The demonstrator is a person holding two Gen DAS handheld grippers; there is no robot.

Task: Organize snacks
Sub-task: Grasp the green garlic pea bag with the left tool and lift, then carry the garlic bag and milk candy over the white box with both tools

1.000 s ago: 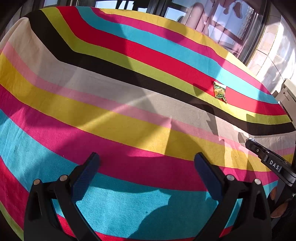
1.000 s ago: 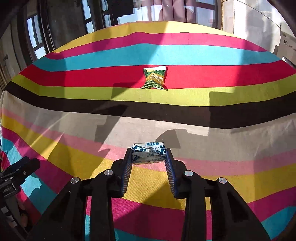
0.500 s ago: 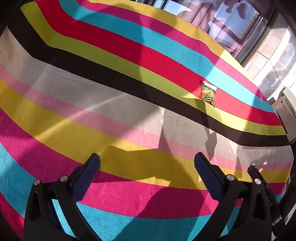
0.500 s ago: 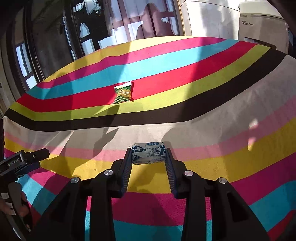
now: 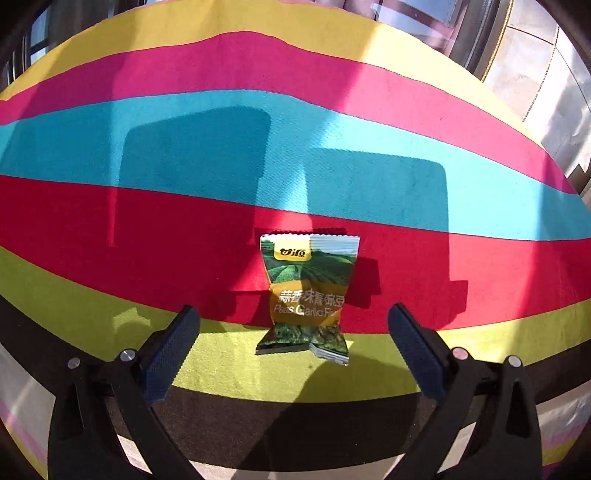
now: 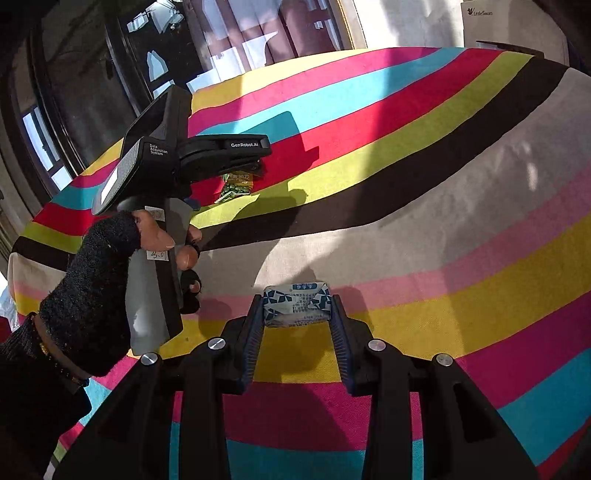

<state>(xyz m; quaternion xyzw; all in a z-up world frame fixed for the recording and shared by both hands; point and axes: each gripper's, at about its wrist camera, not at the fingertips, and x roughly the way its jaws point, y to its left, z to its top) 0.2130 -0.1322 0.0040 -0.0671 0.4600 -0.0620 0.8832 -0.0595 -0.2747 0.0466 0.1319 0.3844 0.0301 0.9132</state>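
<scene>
above the pea packet (image 5: 306,295), left gripper (image 5: 293,339) wide, angled down

- Green snack packet (image 5: 308,291): "Peas Garlic" below Chinese characters.
- Left gripper (image 6: 236,162) above that packet: "GenRobot.AI", "Data Acquisition System".
- White box (image 6: 509,26) far behind: "LittleSwan".

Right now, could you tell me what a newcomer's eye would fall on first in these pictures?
First the striped cloth, in vivid bands across the whole table. Next the green pea packet, lying where red meets lime, between the fingers of the open left gripper. Then the right gripper, shut on a blue-and-white packet above the yellow band.
</scene>
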